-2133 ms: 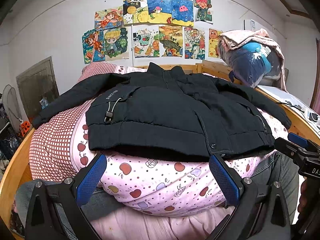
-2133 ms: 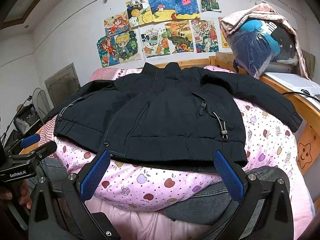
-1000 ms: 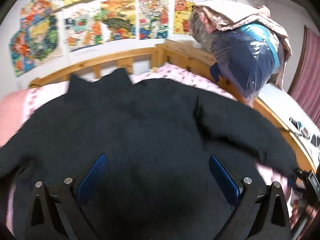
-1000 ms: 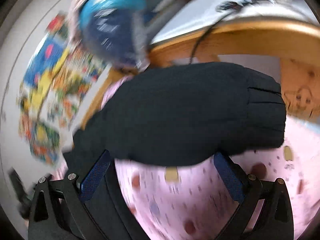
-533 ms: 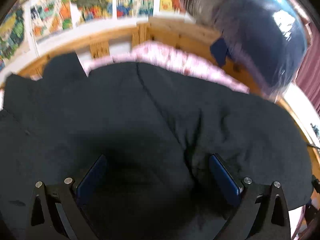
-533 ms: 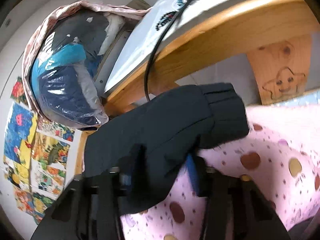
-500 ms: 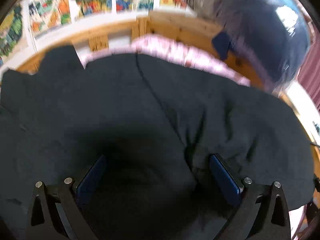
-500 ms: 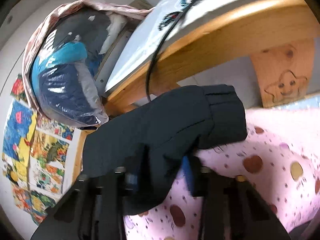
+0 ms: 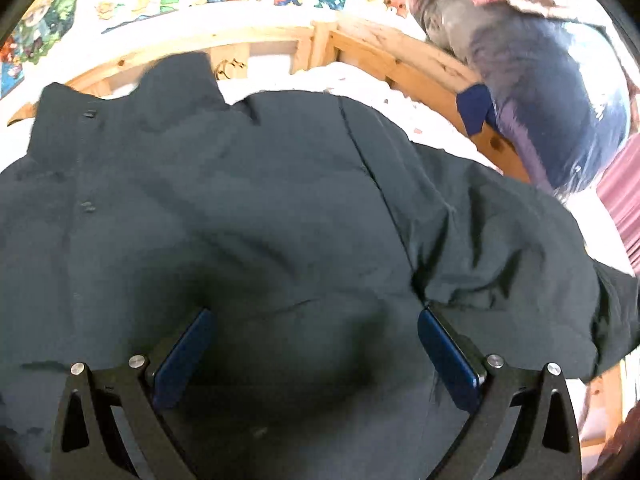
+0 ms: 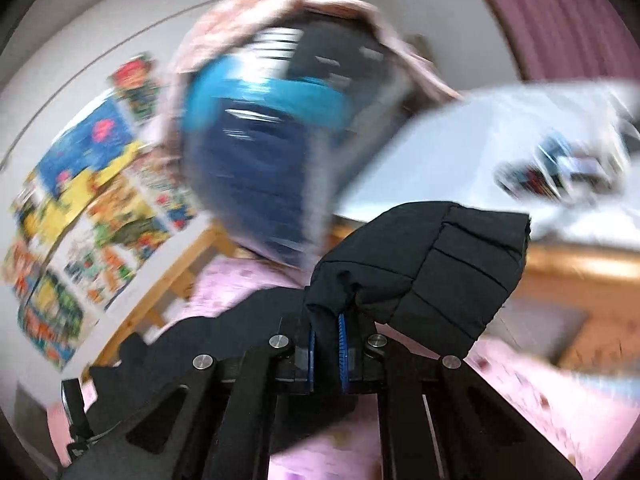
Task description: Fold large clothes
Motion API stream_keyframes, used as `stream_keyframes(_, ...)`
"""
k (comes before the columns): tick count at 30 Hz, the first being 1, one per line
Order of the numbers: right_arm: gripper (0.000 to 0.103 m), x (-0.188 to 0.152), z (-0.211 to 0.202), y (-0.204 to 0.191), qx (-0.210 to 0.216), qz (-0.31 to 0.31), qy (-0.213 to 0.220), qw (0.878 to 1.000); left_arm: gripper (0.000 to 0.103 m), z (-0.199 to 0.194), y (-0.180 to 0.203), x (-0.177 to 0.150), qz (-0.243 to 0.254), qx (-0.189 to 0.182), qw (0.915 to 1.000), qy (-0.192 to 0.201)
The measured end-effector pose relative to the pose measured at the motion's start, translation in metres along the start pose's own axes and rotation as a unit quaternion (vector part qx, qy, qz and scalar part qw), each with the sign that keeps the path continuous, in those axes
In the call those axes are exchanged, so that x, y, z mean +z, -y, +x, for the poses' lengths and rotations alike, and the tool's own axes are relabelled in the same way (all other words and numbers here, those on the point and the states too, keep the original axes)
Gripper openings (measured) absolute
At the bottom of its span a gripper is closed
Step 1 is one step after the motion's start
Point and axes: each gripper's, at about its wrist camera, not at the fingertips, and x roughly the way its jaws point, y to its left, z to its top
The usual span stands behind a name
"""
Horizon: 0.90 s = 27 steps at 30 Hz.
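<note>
one black jacket covers pink bedding below wall drawings.

Wooden bed rail hems the far and right side; bagged bundle sits on it, bulging over the bed edge. Room w/o obstacles over the jacket btwn the spread left tongs. Right view too blurred for more.

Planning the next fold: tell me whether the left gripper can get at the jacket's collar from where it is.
Probably yes. The left gripper is open over the jacket, and the collar lies ahead by the headboard with nothing on top of it. Only flat jacket lies between.
</note>
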Motion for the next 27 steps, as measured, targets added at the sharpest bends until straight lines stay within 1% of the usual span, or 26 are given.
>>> stream_keyframes(3, 0.009, 0.01, 0.002, -0.051, 0.058, -0.072, 0.0, 0.996, 0.103, -0.031, -0.024, -0.001, -0.006, -0.011, 0.9999, 0.012)
stream_keyframes(6, 0.009, 0.0, 0.003, -0.102, 0.104, -0.149, -0.01, 0.983, 0.103, -0.063, -0.056, -0.005, -0.034, -0.038, 0.9984, 0.026)
stream_keyframes(8, 0.009, -0.018, 0.002, -0.141, 0.139, -0.214, -0.028, 0.967, 0.103, -0.081, -0.078, -0.009, -0.055, -0.062, 0.9959, 0.037)
stream_keyframes(9, 0.009, -0.03, 0.003, -0.161, 0.158, -0.247, -0.041, 0.955, 0.103, -0.091, -0.092, -0.012, -0.066, -0.077, 0.9938, 0.045)
stream_keyframes(10, 0.009, -0.041, 0.001, -0.171, 0.168, -0.265, -0.05, 0.948, 0.103, -0.096, -0.101, -0.014, -0.075, -0.087, 0.992, 0.051)
stream_keyframes(12, 0.008, -0.073, 0.002, -0.201, 0.191, -0.329, -0.082, 0.921, 0.103, -0.111, -0.127, -0.022, -0.102, -0.115, 0.986, 0.064)
stream_keyframes(13, 0.008, -0.085, 0.0, -0.209, 0.195, -0.347, -0.091, 0.913, 0.103, -0.113, -0.133, -0.025, -0.11, -0.125, 0.9836, 0.067)
stream_keyframes(14, 0.008, -0.103, 0.0, -0.219, 0.2, -0.376, -0.107, 0.898, 0.103, -0.116, -0.144, -0.029, -0.124, -0.142, 0.9794, 0.072)
stream_keyframes(15, 0.008, -0.121, -0.001, -0.226, 0.204, -0.405, -0.122, 0.883, 0.103, -0.116, -0.156, -0.034, -0.142, -0.164, 0.9732, 0.077)
stream_keyframes(16, 0.009, -0.133, -0.002, -0.231, 0.204, -0.422, -0.135, 0.873, 0.103, -0.114, -0.159, -0.035, -0.15, -0.176, 0.9697, 0.078)
stream_keyframes(17, 0.009, -0.153, -0.002, -0.236, 0.203, -0.456, -0.157, 0.852, 0.103, -0.109, -0.165, -0.039, -0.163, -0.199, 0.9631, 0.079)
stream_keyframes(18, 0.011, -0.175, -0.002, -0.24, 0.196, -0.497, -0.176, 0.827, 0.103, -0.105, -0.17, -0.042, -0.172, -0.214, 0.9582, 0.08)
stream_keyframes(19, 0.013, -0.194, -0.006, -0.24, 0.187, -0.531, -0.181, 0.806, 0.102, -0.102, -0.174, -0.046, -0.179, -0.227, 0.9539, 0.08)
stream_keyframes(20, 0.021, -0.209, -0.009, -0.241, 0.18, -0.561, -0.185, 0.786, 0.102, -0.097, -0.176, -0.05, -0.184, -0.24, 0.95, 0.079)
stream_keyframes(21, 0.036, -0.225, -0.015, -0.241, 0.179, -0.588, -0.193, 0.765, 0.102, -0.092, -0.176, -0.053, -0.187, -0.25, 0.9471, 0.076)
stream_keyframes(22, 0.039, -0.233, -0.021, -0.242, 0.18, -0.598, -0.191, 0.757, 0.102, -0.086, -0.175, -0.056, -0.187, -0.258, 0.9451, 0.071)
stream_keyframes(23, 0.043, -0.236, -0.028, -0.243, 0.179, -0.602, -0.181, 0.757, 0.102, -0.081, -0.174, -0.06, -0.186, -0.268, 0.9432, 0.064)
stream_keyframes(24, 0.05, -0.234, -0.035, -0.242, 0.182, -0.601, -0.173, 0.758, 0.102, -0.076, -0.171, -0.062, -0.184, -0.275, 0.9421, 0.055)
stream_keyframes(25, 0.055, -0.23, -0.042, -0.24, 0.188, -0.595, -0.172, 0.762, 0.102, -0.069, -0.169, -0.063, -0.183, -0.28, 0.9413, 0.045)
stream_keyframes(26, 0.066, -0.223, -0.048, -0.236, 0.195, -0.581, -0.175, 0.77, 0.102, -0.062, -0.167, -0.065, -0.181, -0.284, 0.941, 0.034)
stream_keyframes(27, 0.071, -0.216, -0.054, -0.229, 0.207, -0.564, -0.181, 0.779, 0.102, -0.052, -0.165, -0.067, -0.182, -0.285, 0.9408, 0.02)
